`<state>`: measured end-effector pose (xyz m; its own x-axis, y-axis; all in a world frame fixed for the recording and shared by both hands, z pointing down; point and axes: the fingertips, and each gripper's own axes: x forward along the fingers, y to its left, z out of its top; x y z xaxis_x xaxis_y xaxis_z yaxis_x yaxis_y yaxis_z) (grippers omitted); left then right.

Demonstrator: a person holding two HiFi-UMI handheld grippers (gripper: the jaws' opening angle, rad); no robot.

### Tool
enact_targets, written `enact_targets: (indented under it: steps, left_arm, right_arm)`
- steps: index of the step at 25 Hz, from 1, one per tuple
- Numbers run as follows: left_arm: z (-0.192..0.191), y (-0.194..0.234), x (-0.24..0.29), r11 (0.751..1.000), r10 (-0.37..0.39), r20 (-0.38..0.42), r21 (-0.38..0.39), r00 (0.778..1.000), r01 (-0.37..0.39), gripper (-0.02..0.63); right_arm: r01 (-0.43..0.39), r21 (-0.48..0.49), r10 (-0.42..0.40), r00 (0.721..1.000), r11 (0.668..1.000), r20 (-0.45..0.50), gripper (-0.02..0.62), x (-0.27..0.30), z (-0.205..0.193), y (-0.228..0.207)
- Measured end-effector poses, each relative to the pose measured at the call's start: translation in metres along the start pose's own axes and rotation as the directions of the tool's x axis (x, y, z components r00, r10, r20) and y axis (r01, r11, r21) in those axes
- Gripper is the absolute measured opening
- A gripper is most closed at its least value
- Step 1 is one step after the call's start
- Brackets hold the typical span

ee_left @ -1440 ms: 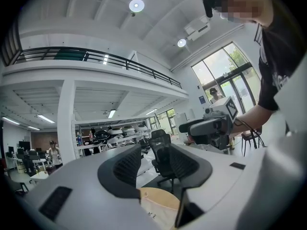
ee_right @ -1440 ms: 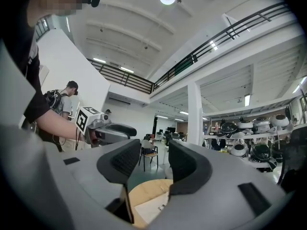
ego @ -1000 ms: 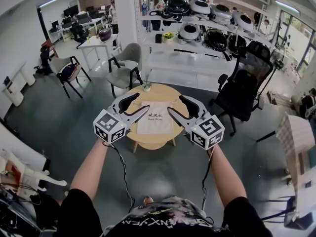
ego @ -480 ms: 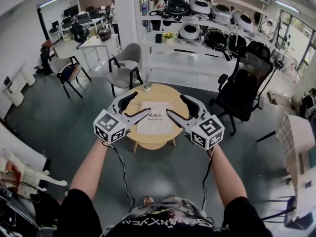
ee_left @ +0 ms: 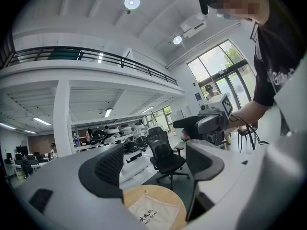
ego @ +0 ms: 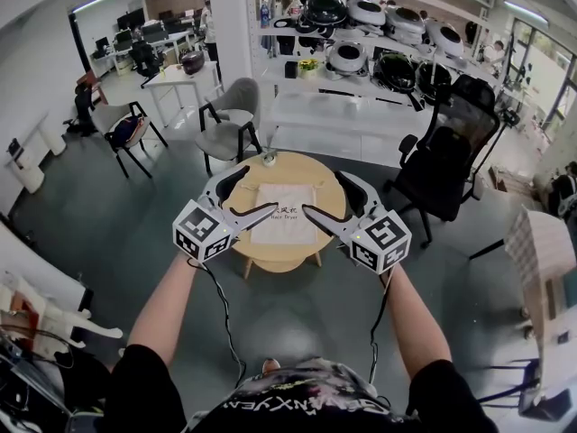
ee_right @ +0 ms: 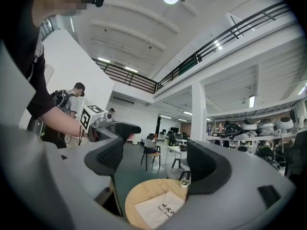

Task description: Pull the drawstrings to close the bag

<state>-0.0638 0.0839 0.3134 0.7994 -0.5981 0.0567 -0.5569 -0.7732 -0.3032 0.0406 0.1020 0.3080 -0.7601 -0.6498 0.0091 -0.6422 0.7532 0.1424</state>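
We see the bag (ego: 284, 213) lying flat in the middle of a round wooden table (ego: 285, 254). It is pale cloth, roughly square, with small dark print near its centre and a few wrinkles. The drawstrings are too small to make out. A small object (ego: 268, 161) sits at the table's far edge, apart from the bag. The left gripper (ego: 259, 192) and right gripper (ego: 322, 192) hang in the air above the table, one on each side. Both have their jaws spread, just been opening, with nothing between them and neither touching the bag.
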Motion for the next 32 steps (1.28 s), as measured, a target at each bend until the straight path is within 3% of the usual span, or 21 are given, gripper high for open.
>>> enact_targets:
  steps: [8,18,32]
  left_arm:
    - [-0.004,-0.008,0.003,0.999,-0.034,-0.02,0.021,0.999,0.034,0.478]
    - [-0.01,-0.015,0.002,0.998,-0.064,-0.024,0.016,0.998,0.065,0.582]
    - [-0.01,-0.011,0.003,0.998,-0.006,-0.033,0.055,0.999,0.008,0.586]
  right_arm:
    - [-0.008,-0.005,0.008,1.0,1.0,0.004,0.524,-0.001,-0.003,0.001]
    - [-0.01,-0.006,0.01,1.0,1.0,-0.003,0.583,0.001,-0.009,0.003]
    - [-0.001,-0.021,0.001,1.0,1.0,0.0,0.584,-0.005,-0.011,0.0]
